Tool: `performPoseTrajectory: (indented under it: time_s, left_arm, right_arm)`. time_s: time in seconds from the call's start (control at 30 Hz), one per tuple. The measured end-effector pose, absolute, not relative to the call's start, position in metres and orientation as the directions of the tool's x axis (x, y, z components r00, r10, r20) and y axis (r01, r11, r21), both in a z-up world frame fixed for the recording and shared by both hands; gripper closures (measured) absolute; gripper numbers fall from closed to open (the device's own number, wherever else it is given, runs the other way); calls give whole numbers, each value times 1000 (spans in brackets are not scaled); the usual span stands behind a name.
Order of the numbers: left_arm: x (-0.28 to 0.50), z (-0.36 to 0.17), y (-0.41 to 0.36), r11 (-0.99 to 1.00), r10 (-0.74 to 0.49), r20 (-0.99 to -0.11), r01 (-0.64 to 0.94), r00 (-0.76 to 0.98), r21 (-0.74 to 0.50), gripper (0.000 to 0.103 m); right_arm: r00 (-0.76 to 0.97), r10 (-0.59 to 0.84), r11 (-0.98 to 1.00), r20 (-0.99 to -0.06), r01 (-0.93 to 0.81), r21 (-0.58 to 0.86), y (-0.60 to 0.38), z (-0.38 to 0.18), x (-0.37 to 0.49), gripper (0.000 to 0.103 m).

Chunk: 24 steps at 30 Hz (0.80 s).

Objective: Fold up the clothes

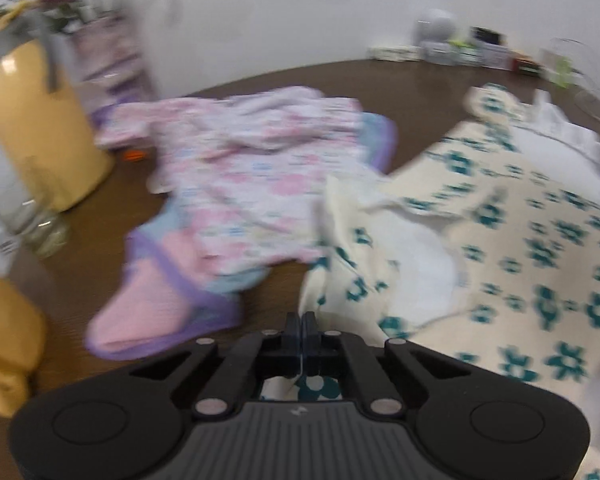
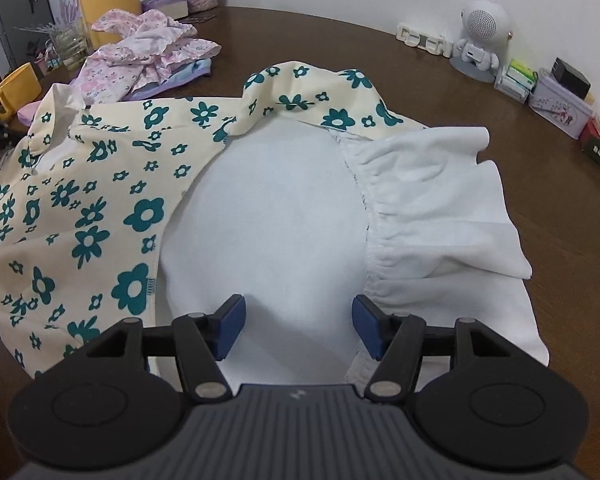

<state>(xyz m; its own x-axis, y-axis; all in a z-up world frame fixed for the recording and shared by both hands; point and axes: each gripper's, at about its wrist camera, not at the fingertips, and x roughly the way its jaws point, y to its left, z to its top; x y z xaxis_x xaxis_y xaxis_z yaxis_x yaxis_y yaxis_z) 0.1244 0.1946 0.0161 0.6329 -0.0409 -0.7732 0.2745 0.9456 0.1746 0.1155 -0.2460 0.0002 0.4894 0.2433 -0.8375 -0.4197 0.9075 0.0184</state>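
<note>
- Left wrist view, blurred. The left gripper [image 1: 302,322] has its fingers [image 1: 291,326] pressed together, and an edge of the cream dress with teal flowers [image 1: 500,240] appears pinched between them, with more of its cloth showing just behind the fingers.
- Same view, ahead and to the left of the fingers: one heap of pink floral clothing [image 1: 256,172] with a pink and purple piece [image 1: 156,312] at its near edge, lying on the brown worktop [image 1: 416,92]. How many garments the heap holds cannot be told.
- Same view, far left of the fingers: one tall yellow vase [image 1: 36,120], one glass jar [image 1: 40,224], one yellow cup [image 1: 4,340].
- Right wrist view. The right gripper [image 2: 298,330] stands about half open over the dress's white lining [image 2: 268,208], holding nothing; whether its blue fingers [image 2: 232,328] touch the cloth cannot be told.
- Same view: one white ruffle [image 2: 440,208] lies to the right of the fingers, the printed panel to the left.
- Same view, far ahead and right: one white robot-shaped speaker [image 2: 480,40], one tin [image 2: 560,104].
- Handling, as a judgement: the dress looks light, limp and thin. It will sag and crease, so hold it at hems or seams, one gripper to each corner.
</note>
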Motion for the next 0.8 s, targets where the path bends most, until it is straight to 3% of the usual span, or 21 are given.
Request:
performPoseTrajectory:
  time_s: [0.2,0.3,0.37,0.43,0.67,0.8]
  left_arm:
    - [128,12,197,953,18,-772,221,635,205,102]
    - [123,22,198,962,23,-746,187,666,197,87]
    - [113,35,196,964,29,-705,168,709,208,59]
    - [103,46,189,960,13,-674,179,739,215,52]
    - [98,54,132,930,-163,-690,344,705,132,53]
    - [128,36,111,938,-275,-756,339,594,-75,53]
  right_arm:
    - [496,250,905,-832,-425,19,-251,0,115,43]
    - [497,258,904,-828,-427,25,-253,1,114,43]
    - [504,269,905,-821,-424,37,-255,5,113,42]
    - [524,294,901,-800,-432,49,-252,16,113,42]
    - [558,349,874,-753,-485,45,-207,52,165,41]
    - [526,338,885,-780,-461,73,-178,44,216,42]
